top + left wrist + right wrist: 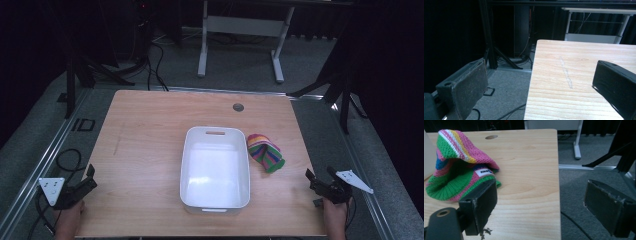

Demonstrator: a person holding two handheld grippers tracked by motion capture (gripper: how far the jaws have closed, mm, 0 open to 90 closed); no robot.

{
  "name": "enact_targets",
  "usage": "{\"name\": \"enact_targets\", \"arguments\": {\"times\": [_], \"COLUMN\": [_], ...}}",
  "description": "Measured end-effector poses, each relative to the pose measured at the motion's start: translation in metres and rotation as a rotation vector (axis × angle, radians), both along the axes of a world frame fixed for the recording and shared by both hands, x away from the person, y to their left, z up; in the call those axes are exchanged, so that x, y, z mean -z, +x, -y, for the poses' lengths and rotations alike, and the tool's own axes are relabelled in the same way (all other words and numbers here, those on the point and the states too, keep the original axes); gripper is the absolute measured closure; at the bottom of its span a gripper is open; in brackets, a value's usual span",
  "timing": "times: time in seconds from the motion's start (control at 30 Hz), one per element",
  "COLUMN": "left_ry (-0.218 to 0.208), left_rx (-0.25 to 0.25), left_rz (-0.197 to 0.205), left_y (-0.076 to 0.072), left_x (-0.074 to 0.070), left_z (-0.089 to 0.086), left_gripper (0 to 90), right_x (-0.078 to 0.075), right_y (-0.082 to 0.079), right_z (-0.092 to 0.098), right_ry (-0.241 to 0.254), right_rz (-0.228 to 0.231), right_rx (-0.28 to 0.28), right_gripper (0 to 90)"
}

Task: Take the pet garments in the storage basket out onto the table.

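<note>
With my right hand-held gripper (540,206) spread wide and empty, the soft, light knitted hat (461,167) lies just ahead-left on the surface (529,157), so I'd pinch its ribbed green brim.

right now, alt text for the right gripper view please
A striped knitted hat in pink, green, yellow and blue lies crumpled on the light wooden table, just beyond the open right tongs, one jaw over the table edge.

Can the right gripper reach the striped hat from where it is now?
Probably yes. The right gripper has open jaws, and only bare table lies between it and the striped hat beside the white tub.
</note>
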State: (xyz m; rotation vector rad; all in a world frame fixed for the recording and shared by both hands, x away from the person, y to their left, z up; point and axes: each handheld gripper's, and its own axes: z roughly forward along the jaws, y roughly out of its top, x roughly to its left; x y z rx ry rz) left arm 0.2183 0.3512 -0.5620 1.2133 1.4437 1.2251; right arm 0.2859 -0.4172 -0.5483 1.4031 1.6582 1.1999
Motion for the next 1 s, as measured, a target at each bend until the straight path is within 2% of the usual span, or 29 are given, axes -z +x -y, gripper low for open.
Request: {"name": "enact_targets", "arguments": {"times": [0.23,0.3,0.4,0.47,0.57,0.7,0.83,1.0], "left_ry": [0.001,0.002,0.002,0.003,0.002,-0.001,-0.003,-0.002], "left_rx": [-0.001,0.000,0.000,0.000,-0.001,-0.001,-0.005,-0.005], "left_rz": [0.002,0.001,0.003,0.003,0.003,0.001,0.001,0.001], "left_y": [0.000,0.000,0.000,0.000,0.000,0.000,0.000,0.000], "left_x": [0.000,0.000,0.000,0.000,0.000,0.000,0.000,0.000], "left_z": [0.000,0.000,0.000,0.000,0.000,0.000,0.000,0.000], "left_gripper": [0.3,0.3,0.3,0.3,0.4,0.3,0.3,0.3], "right_x": [0.003,0.003,0.003,0.002,0.004,0.005,0.007,0.006], "right_y": [-0.012,-0.014,-0.017,-0.020,-0.020,-0.019,-0.017,-0.016], "right_z": [-0.002,-0.002,-0.004,-0.004,-0.005,-0.008,-0.010,-0.008], "right_ry": [-0.037,-0.040,-0.085,-0.091,-0.117,-0.155,-0.171,-0.150], "right_rz": [0.024,0.018,0.039,0.069,0.084,0.092,0.081,0.079], "right_rx": [0.044,0.050,0.086,0.107,0.117,0.108,0.084,0.078], "right_gripper": [12.9,12.9,12.9,12.9,12.9,12.9,12.9,13.0]}}
